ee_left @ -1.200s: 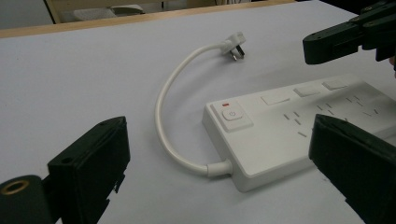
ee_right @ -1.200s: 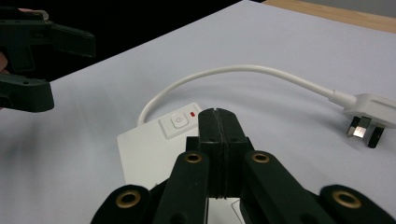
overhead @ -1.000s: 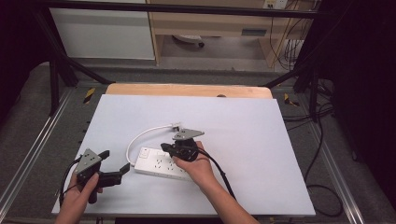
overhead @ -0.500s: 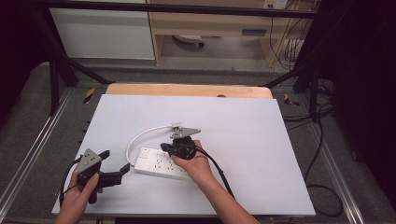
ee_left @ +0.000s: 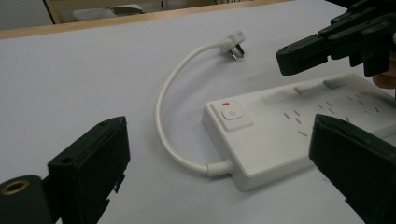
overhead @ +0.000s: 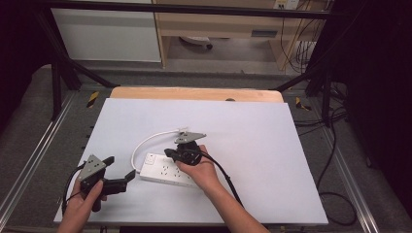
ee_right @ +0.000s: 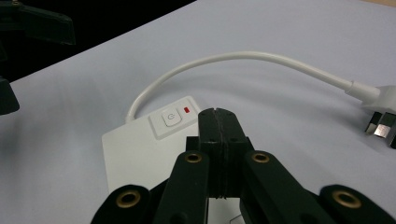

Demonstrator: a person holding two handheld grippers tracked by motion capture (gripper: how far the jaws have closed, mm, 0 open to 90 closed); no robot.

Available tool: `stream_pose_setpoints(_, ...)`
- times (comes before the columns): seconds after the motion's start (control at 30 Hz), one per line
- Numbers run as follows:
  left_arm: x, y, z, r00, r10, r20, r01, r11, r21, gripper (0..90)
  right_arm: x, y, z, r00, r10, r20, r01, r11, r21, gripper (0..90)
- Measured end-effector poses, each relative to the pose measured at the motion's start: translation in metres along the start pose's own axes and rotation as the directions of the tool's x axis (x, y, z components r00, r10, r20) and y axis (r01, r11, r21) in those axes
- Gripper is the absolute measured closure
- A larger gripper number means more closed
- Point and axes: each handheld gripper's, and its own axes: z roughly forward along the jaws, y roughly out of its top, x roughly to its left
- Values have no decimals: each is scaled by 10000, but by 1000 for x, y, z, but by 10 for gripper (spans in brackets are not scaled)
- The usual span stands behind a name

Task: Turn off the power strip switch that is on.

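A white power strip [overhead: 165, 174] lies flat on the table, its switch end to the left. Its short white cable [overhead: 141, 145] loops up to a plug [overhead: 180, 132] lying behind it. My right gripper [overhead: 168, 153] is shut with nothing in it. In the right gripper view its closed tips [ee_right: 217, 115] hover just over the strip, next to the switch button [ee_right: 171, 118] and the red light [ee_right: 187, 110]. My left gripper [overhead: 119, 168] stands wide open to the left of the strip. In the left gripper view the strip's switch end [ee_left: 232, 113] lies between the spread jaws, apart from both.
The pale table top [overhead: 252, 126] has a wooden strip [overhead: 194, 93] along its far edge. Metal rails [overhead: 34, 155] run down both sides. Black cables [overhead: 335, 145] trail on the floor to the right.
My right gripper has crept a little left and down along the strip toward its switch end. The left gripper and the strip have stayed put.
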Motion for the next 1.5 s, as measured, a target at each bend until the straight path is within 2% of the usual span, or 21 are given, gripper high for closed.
stream_pose_setpoints(0.27, 0, 0, 0, 10000, 7, 1, -7, 10000, 0, 52, -3, 0, 1, 9999, 45, 161, -47, 9999, 164, 900)
stream_pose_setpoints(0.6, 0, 0, 0, 10000, 2, 21, -2, 10000, 11, 51, -3, -1, 5, 9999, 60, 140, -64, 9996, 268, 900)
stream_pose_setpoints(1.13, 0, 0, -1, 10000, -3, 5, 3, 10000, -44, 51, 0, 3, 14, 9989, -338, 336, 317, 9977, 594, 900)
stream_pose_setpoints(1.5, 0, 0, -1, 10000, 21, 15, -21, 10000, -32, 51, -1, 2, 15, 9986, -292, 430, 257, 9965, 792, 900)
